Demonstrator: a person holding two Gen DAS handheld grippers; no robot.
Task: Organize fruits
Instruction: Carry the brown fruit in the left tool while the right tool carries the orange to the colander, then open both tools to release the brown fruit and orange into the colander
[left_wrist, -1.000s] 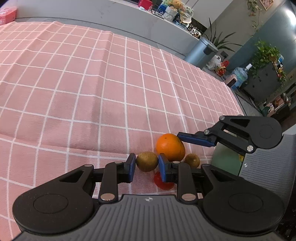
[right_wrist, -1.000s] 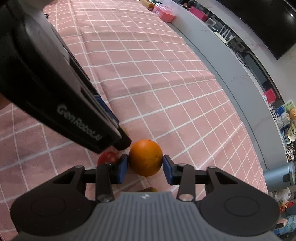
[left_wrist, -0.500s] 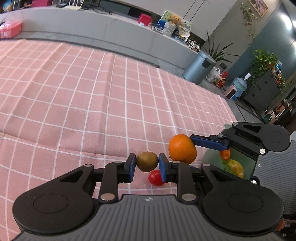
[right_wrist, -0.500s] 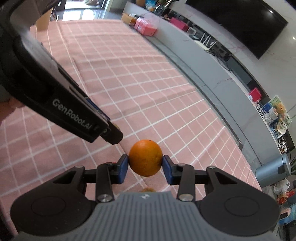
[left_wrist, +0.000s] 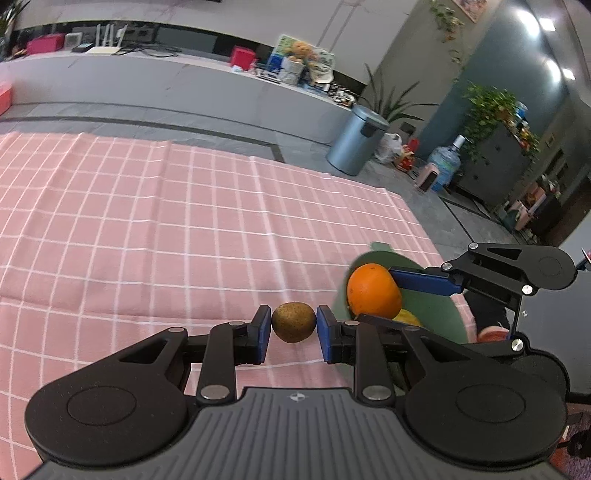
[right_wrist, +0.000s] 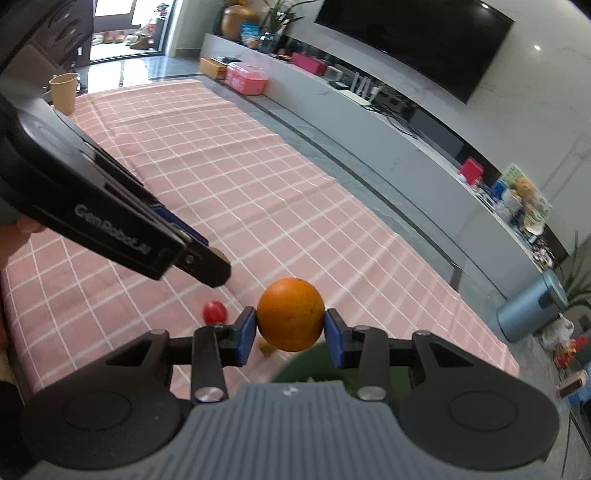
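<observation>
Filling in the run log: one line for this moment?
left gripper: shut on kiwi | right gripper: shut on orange, above green bowl | tomato: on cloth

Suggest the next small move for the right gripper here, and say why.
Probably carry the orange a little further over the green bowl and lower it before opening. The right gripper is shut on the orange, raised off the cloth, and the bowl's rim sits just beneath; other fruit already lies inside.

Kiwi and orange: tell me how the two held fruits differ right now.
The orange is bright orange and smooth; the kiwi is dull brown and rough. The orange is clearly larger than the kiwi. The orange hangs by the green bowl; the kiwi hangs over the pink cloth. Both are roundish, each clamped between blue pads, in the right gripper and left gripper.
</observation>
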